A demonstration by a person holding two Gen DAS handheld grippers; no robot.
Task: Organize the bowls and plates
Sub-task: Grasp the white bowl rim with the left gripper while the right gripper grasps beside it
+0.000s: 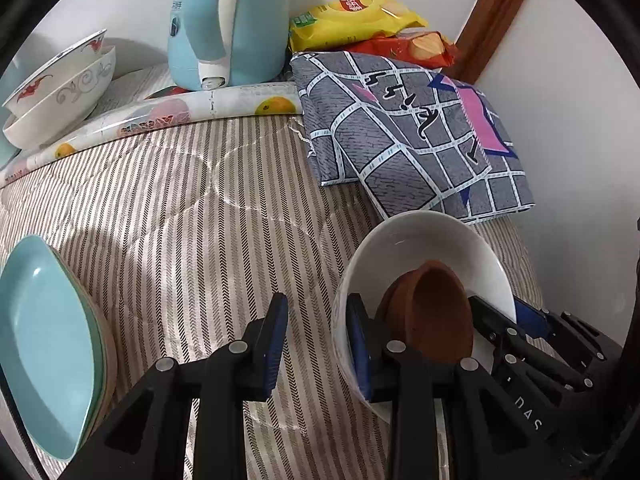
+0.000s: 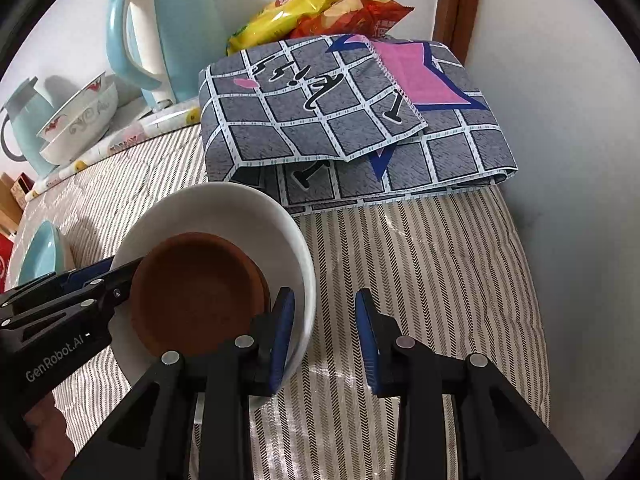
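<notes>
Folded cloth (image 2: pixel 352 120), kettle (image 1: pixel 228 20) and snack bags (image 1: pixel 360 20) crowd the back of the striped table cover (image 1: pixel 180 220). White bowl (image 2: pixel 288 224) near the front holds a brown dish (image 2: pixel 196 292). Both tongs point steeply down at it. Left gripper (image 1: pixel 318 344) and right gripper (image 2: pixel 326 340) each straddle the rim, jaws apart; pad contact is unclear.

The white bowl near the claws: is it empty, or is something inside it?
Not empty. The white bowl holds brown dishes, apparently two stacked, lying tilted inside it.
</notes>
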